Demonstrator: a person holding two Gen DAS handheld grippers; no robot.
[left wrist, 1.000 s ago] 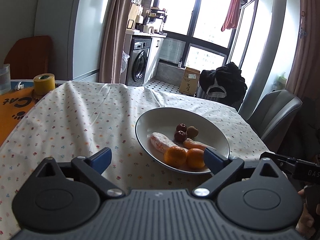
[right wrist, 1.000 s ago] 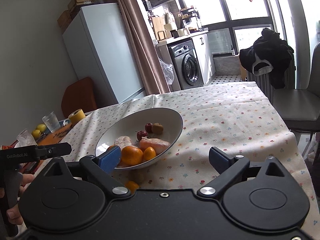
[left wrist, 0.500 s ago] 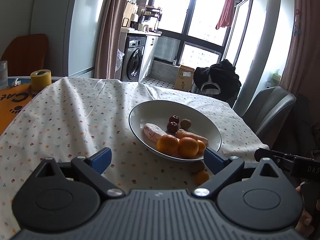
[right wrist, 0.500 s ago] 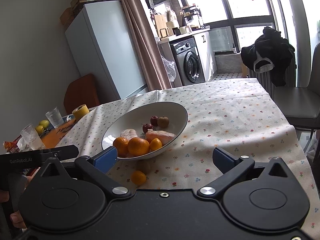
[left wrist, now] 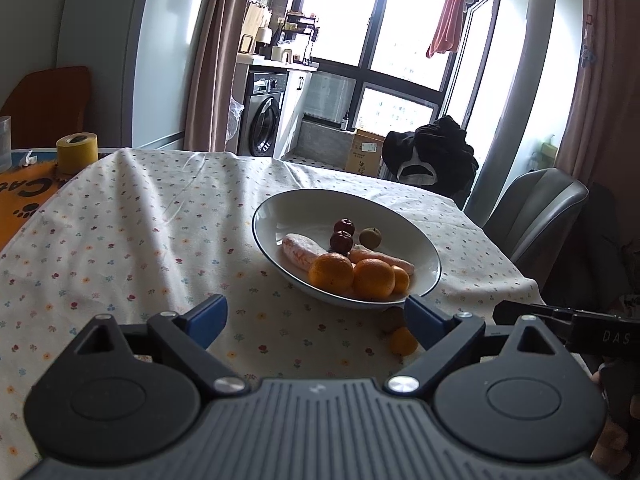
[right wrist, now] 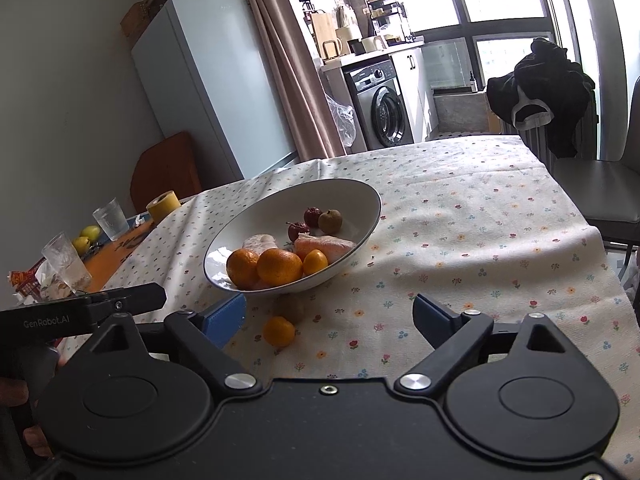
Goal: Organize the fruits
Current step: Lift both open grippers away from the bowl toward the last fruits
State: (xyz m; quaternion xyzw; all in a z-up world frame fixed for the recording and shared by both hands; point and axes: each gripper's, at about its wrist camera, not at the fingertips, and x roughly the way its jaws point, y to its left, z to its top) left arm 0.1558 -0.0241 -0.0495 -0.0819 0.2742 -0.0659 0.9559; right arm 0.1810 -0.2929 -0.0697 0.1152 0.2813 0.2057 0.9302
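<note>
Fruit, mixed lot: most of it sits in a white bowl (right wrist: 360,204) on the flowered tablecloth (right wrist: 480,216), toward the table's near edge. Inside the bowl, at the near rim, three oranges (right wrist: 279,266) packed touching; behind them two pale pink peeled pieces (right wrist: 326,245), kind not clear; farther back two small dark red fruits (right wrist: 313,214) and one brownish-green one (right wrist: 330,219)

Strays: one small orange (right wrist: 279,331) loose on the cloth just outside the bowl's near rim, with a dull brown fruit (right wrist: 289,307) beside it, half in the bowl's shadow

Tools: left gripper (left wrist: 316,316) released, its blue-padded jaws wide apart and empty, aimed at the bowl; right gripper (right wrist: 330,318) likewise spread wide and holding nothing, the small orange lying just ahead of its left pad. Each held by a person's hand

Handling, as judged: the small orange looks light, round and firm-skinned, apt to roll on the cloth if nudged; best taken across its widest middle with a gentle squeeze. The brown fruit seems similar, though too shaded to say more. The peeled pieces look soft and would bruise or slip under pressure. The bowl is likely ceramic, so fruit should be set in, not dropped
</note>
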